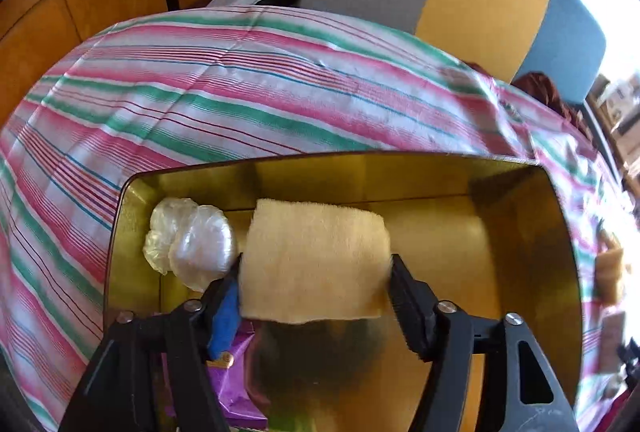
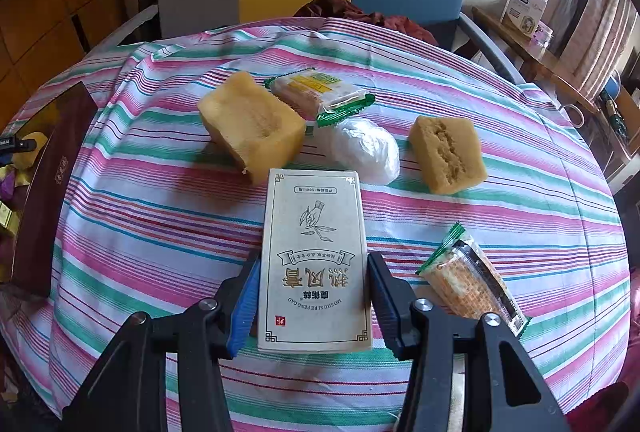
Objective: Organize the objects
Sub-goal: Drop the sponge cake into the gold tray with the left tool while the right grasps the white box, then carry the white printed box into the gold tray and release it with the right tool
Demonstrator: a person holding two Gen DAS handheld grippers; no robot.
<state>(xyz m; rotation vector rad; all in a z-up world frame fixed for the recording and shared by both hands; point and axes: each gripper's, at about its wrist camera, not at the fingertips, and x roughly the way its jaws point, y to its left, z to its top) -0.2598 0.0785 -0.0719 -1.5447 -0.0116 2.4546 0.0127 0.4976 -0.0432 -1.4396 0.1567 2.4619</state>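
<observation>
While the yellow sponge [image 1: 316, 264] hangs over the gold tin [image 1: 532, 232], it sits between the fingers of the left gripper [image 1: 316, 272], whose pads flank it loosely — whether they press it, I cannot tell. Inside the tin, left of the sponge, lies a clear plastic wad [image 1: 192, 244]. The right gripper [image 2: 312, 296] clamps a cream box [image 2: 314, 260] over the striped cloth [image 2: 140, 224] — beyond the box lie two sponge blocks [image 2: 250, 123] and wrapped snacks [image 2: 320, 93].
</observation>
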